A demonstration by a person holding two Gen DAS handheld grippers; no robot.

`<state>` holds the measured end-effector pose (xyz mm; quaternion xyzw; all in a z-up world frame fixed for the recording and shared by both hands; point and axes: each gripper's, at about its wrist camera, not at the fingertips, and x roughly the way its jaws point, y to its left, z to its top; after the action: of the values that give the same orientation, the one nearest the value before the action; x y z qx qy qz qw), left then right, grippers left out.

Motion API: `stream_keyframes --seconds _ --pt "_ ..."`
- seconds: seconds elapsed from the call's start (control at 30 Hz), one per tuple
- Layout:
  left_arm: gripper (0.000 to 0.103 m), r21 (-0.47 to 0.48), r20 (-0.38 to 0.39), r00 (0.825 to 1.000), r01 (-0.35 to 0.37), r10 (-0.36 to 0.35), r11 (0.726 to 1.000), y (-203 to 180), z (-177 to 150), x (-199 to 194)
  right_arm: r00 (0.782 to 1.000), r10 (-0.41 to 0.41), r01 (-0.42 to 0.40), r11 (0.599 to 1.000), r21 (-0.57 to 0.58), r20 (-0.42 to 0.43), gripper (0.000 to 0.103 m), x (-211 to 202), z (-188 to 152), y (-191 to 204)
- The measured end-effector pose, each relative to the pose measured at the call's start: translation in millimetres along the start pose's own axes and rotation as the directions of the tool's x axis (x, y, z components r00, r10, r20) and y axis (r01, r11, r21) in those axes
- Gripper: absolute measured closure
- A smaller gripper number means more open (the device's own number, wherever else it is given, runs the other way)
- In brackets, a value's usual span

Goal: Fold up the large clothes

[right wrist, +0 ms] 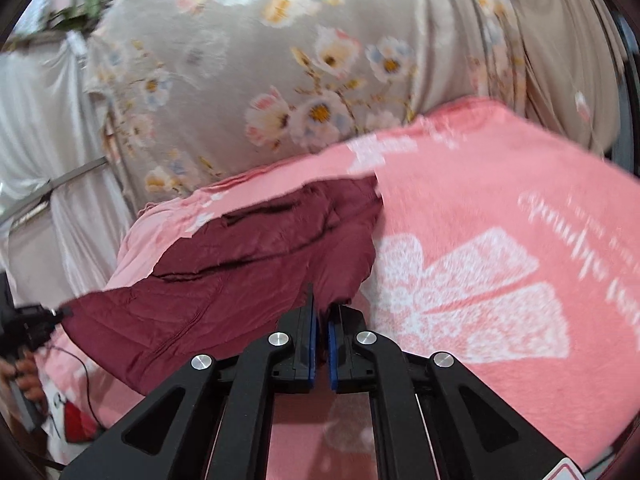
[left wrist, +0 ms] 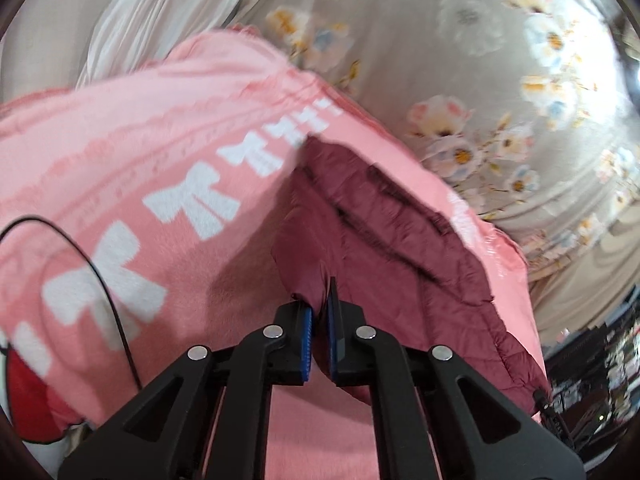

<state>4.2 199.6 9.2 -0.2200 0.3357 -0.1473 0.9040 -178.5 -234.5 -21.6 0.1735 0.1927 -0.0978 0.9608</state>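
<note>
Both claws are clamped on the near edge of the maroon jacket — the left gripper pinches a corner of fabric between its blue pads, and the right gripper bites the hem the same way. The jacket lies on the pink blanket, its far part flat, its near edge raised off the blanket.

To make this fold well, I'd judge the two grips should travel together and level, keeping the edge between them taut so the padded cloth doesn't sag or bunch — then lay it down over the jacket's far half, lined up with the far edge, before letting go. The shell looks slick, so a shallow pinch could slip.

The blanket carries white bow prints and covers the whole work surface. Beyond the blanket hangs a floral curtain, with a white one beside it. A thin black cable trails over the blanket on the jacket's left.
</note>
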Motion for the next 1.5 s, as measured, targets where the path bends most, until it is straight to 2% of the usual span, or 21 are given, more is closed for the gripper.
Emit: stream_keyframes --seconds 0.17,0.27,0.33,0.43,0.53,0.57,0.63,0.7,0.73,0.83,0.93,0.97,1.0,1.03,1.07,1.1,1.17,1.27,1.33,1.4,1.5 --pt "0.099 0.098 0.098 0.994 0.043 -0.053 0.994 -22.9 -7.6 -76.0 0.99 0.01 0.014 0.986 -0.165 0.143 0.099 -76.4 3.7 18.8" --pt "0.1 0.141 0.173 0.979 0.08 -0.104 0.987 -37.8 -8.1 -127.7 0.976 0.041 -0.006 0.986 -0.164 0.215 0.099 -114.2 16.2 20.1" --pt "0.102 0.171 0.238 0.962 0.095 -0.134 0.981 -49.5 -3.8 -161.8 0.958 0.067 -0.03 0.99 -0.136 0.279 0.099 -138.1 29.5 17.2" --pt "0.103 0.201 0.328 0.935 0.072 -0.137 0.977 -62.0 6.9 -193.6 0.938 0.087 -0.064 0.995 -0.078 0.337 0.099 -148.9 50.1 8.5" --pt "0.103 0.214 0.393 0.915 0.004 -0.09 0.977 -67.0 15.8 -191.4 0.947 0.091 -0.096 0.995 0.001 0.309 0.099 -122.9 62.8 -4.7" --pt "0.103 0.212 0.385 0.921 -0.029 -0.056 0.977 -66.5 20.7 -172.9 0.956 0.081 -0.091 0.996 0.022 0.28 0.099 -106.7 63.6 -8.1" --pt "0.103 0.189 0.271 0.962 -0.061 0.008 0.98 -59.1 27.6 -123.7 0.972 0.081 -0.097 0.993 0.061 0.222 0.1 -81.9 61.6 -11.0" --pt "0.103 0.142 0.152 0.988 -0.027 0.006 0.99 -46.6 23.7 -94.7 0.977 0.077 -0.088 0.995 0.047 0.2 0.1 -74.8 56.4 -5.7" --pt "0.103 0.135 0.115 0.993 -0.031 0.015 0.99 -41.8 18.1 -87.9 0.977 0.062 -0.065 0.998 0.011 0.203 0.1 -75.4 54.9 1.0" --pt "0.103 0.169 0.097 0.992 -0.093 0.077 0.981 -37.3 6.0 -93.0 0.975 0.049 -0.035 0.997 -0.071 0.215 0.1 -80.4 57.2 16.8" --pt "0.103 0.166 0.016 0.998 -0.066 0.064 0.984 -30.5 -5.0 -95.4 0.971 0.067 -0.045 0.994 -0.102 0.229 0.1 -79.6 68.7 27.3" --pt "0.1 0.173 -0.032 0.998 -0.05 0.057 0.984 -28.7 -11.5 -92.6 0.968 0.069 -0.043 0.993 -0.112 0.242 0.1 -77.1 75.0 31.9" --pt "0.09 0.177 -0.082 0.995 -0.035 0.05 0.984 -26.7 -19.6 -88.9 0.966 0.067 -0.04 0.993 -0.114 0.25 0.1 -75.0 79.7 34.2" --pt "0.081 0.177 -0.133 0.99 -0.024 0.048 0.984 -24.1 -29.6 -84.9 0.964 0.064 -0.036 0.993 -0.111 0.258 0.1 -72.2 84.5 35.8" --pt "0.06 0.168 -0.168 0.985 -0.019 0.048 0.986 -20.8 -39.7 -81.0 0.962 0.061 -0.034 0.994 -0.104 0.266 0.1 -67.9 90.5 37.3" --pt "0.048 0.155 -0.213 0.976 -0.011 0.045 0.988 -15.4 -51.2 -77.3 0.961 0.058 -0.032 0.995 -0.098 0.27 0.1 -65.7 94.3 37.0" --pt "0.047 0.142 -0.27 0.961 -0.017 0.055 0.99 -5.8 -68.8 -75.3 0.961 0.051 -0.029 0.996 -0.083 0.272 0.1 -59.7 102.1 38.1" --pt "0.037 0.102 -0.369 0.928 -0.023 0.059 0.995 10.8 -91.8 -76.1 0.961 0.05 -0.029 0.996 -0.079 0.272 0.1 -58.2 104.5 41.5" --pt "0.034 0.077 -0.438 0.898 -0.011 0.043 0.997 20.4 -105.6 -78.2 0.961 0.054 -0.029 0.995 -0.093 0.273 0.1 -58.3 105.6 43.5" --pt "0.032 0.038 -0.508 0.861 0.003 0.016 0.999 30.9 -120.9 -78.4 0.961 0.055 -0.028 0.994 -0.103 0.272 0.1 -59.1 103.8 47.8" --pt "0.031 -0.105 -0.613 0.782 0.058 -0.11 0.993 47.3 -146.6 -69.2 0.961 0.051 -0.022 0.994 -0.11 0.272 0.1 -61.3 101.4 51.3"
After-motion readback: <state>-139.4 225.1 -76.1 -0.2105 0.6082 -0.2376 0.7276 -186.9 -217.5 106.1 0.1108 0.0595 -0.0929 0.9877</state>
